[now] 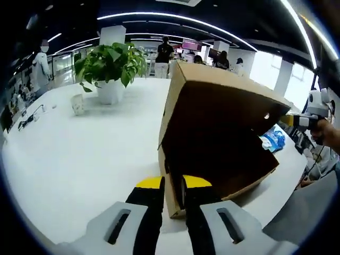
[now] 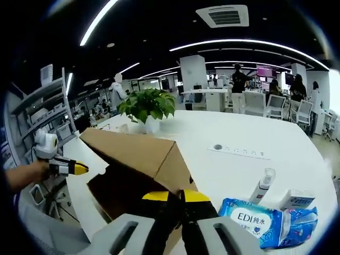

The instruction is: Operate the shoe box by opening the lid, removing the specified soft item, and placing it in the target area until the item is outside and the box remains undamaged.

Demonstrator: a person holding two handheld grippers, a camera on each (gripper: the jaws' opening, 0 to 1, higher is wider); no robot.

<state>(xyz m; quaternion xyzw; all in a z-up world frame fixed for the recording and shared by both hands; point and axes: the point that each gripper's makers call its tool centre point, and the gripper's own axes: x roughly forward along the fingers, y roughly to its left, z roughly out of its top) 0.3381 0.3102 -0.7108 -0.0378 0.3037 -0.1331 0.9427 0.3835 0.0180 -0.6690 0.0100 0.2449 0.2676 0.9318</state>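
Observation:
A brown cardboard shoe box [image 1: 223, 159] stands on the white table [image 1: 79, 159] with its lid [image 1: 228, 85] raised at a steep slant. My left gripper [image 1: 172, 197] is shut on the near corner of the box wall. My right gripper [image 2: 178, 201] is shut on the lid's edge [image 2: 178, 170], and it also appears at the lid's far side as a yellow-tipped gripper [image 1: 291, 120]. From the right gripper view, the left gripper [image 2: 77, 169] is at the box's far end. The inside of the box [image 2: 122, 196] is dark and its contents are hidden.
A potted plant [image 1: 110, 66] and a small cup [image 1: 78, 104] stand at the back of the table. A blue wet-wipe pack [image 2: 268, 222], a spray bottle [image 2: 263, 187] and a small carton [image 2: 297, 199] lie beside the box. People stand further off.

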